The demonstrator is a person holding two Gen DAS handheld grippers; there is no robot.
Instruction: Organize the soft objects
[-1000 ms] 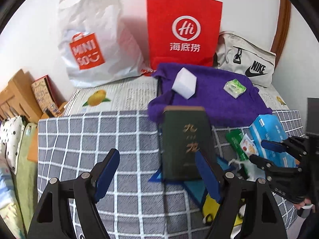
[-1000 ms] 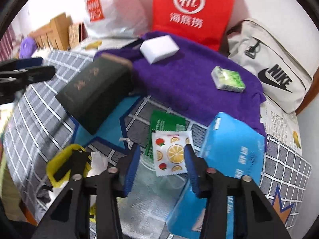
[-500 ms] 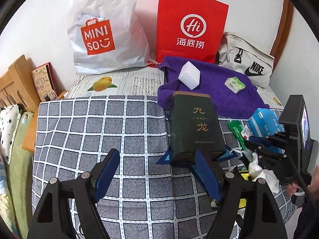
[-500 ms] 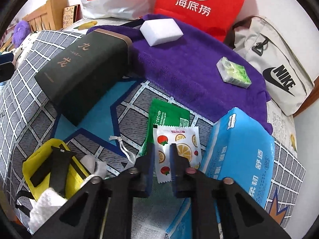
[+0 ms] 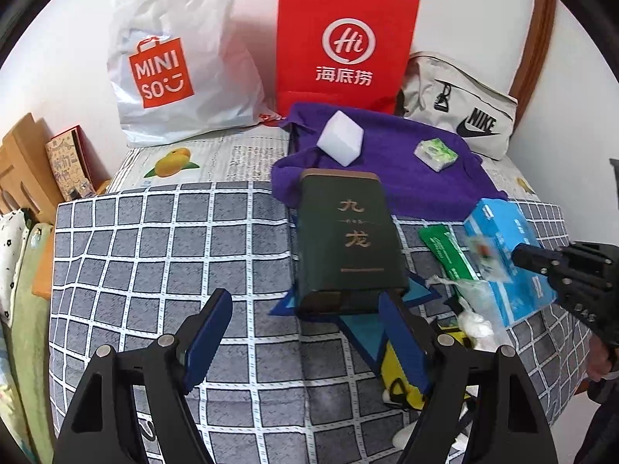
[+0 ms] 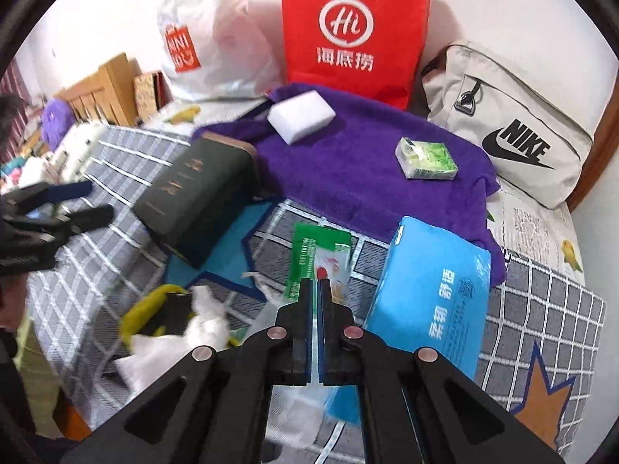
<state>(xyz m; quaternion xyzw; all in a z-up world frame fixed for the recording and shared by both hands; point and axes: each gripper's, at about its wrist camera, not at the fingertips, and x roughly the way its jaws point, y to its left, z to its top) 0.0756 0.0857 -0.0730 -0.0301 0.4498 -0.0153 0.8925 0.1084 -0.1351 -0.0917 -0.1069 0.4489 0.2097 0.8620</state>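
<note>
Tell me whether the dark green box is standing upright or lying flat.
Lying flat. The dark green box rests on its broad side on the checked cloth, gold-lettered face up, its far end at the purple towel.

A fuzzy purple towel (image 6: 348, 162) lies on a matt woven checked cloth (image 5: 154, 251). The red bag (image 5: 344, 38) looks like smooth paper; the white bag (image 5: 174, 58) is crinkled glossy plastic. The blue tissue pack (image 6: 433, 290) and fruit-print sachet (image 6: 329, 266) are shiny film. The dark green box (image 5: 348, 239) is matt; the beige pouch (image 6: 510, 123) is canvas-like cloth
</note>
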